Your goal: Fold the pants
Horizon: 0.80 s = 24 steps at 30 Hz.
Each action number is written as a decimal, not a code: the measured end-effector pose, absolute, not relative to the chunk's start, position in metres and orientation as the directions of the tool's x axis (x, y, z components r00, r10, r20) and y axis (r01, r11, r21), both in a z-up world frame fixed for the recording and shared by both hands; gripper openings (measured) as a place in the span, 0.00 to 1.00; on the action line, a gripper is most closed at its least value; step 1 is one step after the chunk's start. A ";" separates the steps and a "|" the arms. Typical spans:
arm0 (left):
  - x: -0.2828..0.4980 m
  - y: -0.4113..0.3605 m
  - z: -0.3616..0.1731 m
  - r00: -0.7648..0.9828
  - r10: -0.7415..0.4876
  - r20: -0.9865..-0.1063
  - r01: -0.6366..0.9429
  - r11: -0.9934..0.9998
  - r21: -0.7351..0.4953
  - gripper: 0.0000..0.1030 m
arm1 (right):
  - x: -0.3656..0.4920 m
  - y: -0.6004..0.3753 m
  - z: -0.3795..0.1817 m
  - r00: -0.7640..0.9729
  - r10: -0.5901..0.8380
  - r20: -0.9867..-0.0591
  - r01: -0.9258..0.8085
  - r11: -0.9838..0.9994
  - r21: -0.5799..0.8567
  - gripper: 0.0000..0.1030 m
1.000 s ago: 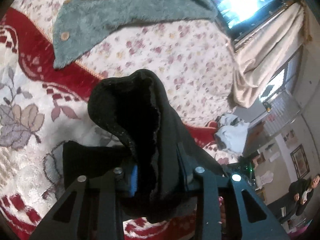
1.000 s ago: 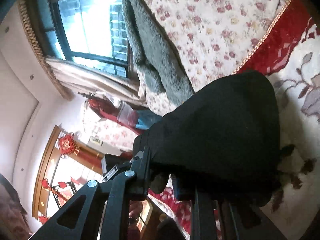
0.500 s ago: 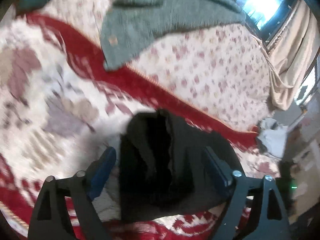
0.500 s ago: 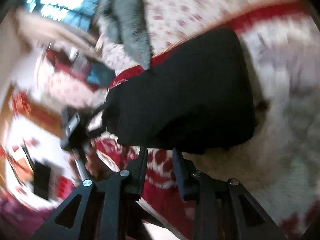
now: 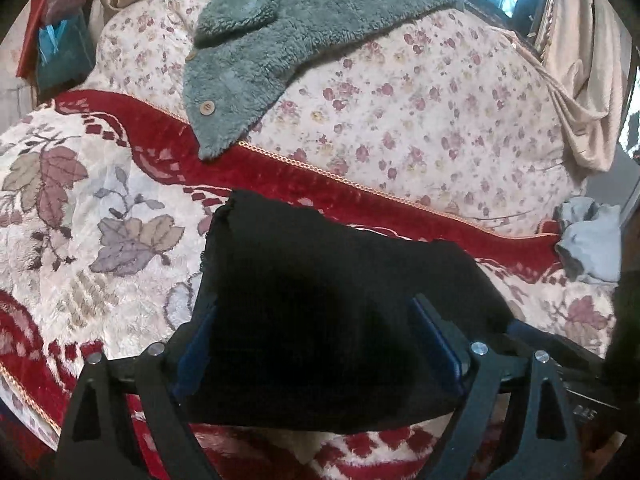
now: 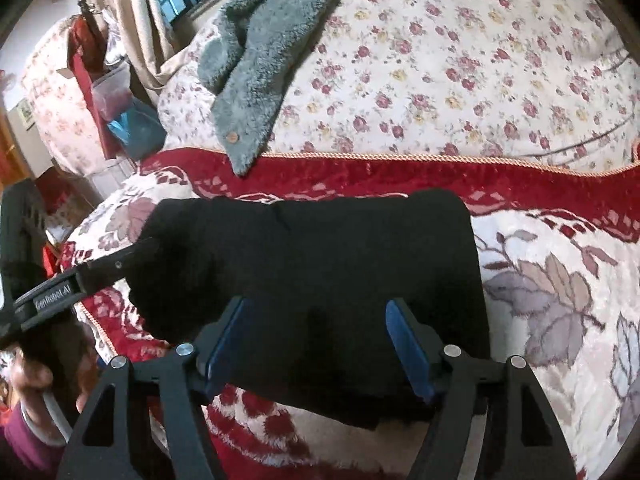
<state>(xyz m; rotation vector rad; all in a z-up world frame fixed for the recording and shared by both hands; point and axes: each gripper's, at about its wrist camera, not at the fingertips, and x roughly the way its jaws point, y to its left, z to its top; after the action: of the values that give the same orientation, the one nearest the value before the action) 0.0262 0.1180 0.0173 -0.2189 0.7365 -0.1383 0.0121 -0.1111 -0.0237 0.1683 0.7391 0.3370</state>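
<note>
The folded black pants point(image 6: 320, 280) lie on the red-patterned blanket point(image 6: 560, 300), directly ahead of both grippers. The right gripper point(image 6: 316, 336) has just been opening, its blue pads spread above the fabric without pinching it. The left gripper point(image 5: 316, 344) is likewise spread wide, the bundle lying loose between its fingers.

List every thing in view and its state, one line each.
Black pants: folded, lying flat on the blanket.
Left gripper: open, just released, fingers either side of the pants.
Right gripper: open, just widened, over the pants.
Grey fleece garment: unfolded, spread out.
</note>
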 end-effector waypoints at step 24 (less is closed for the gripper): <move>0.080 0.207 -0.005 0.549 -0.459 -0.699 0.103 0.867 -0.488 1.00 | 0.083 -0.213 -0.085 0.482 0.631 -0.608 -0.175 0.749 0.639 0.95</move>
<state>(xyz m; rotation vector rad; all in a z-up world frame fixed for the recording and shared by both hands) 0.0798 0.2066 -0.0045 -0.4186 0.9367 -0.3445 0.0828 -0.2126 -0.0846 0.5446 0.9492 0.5218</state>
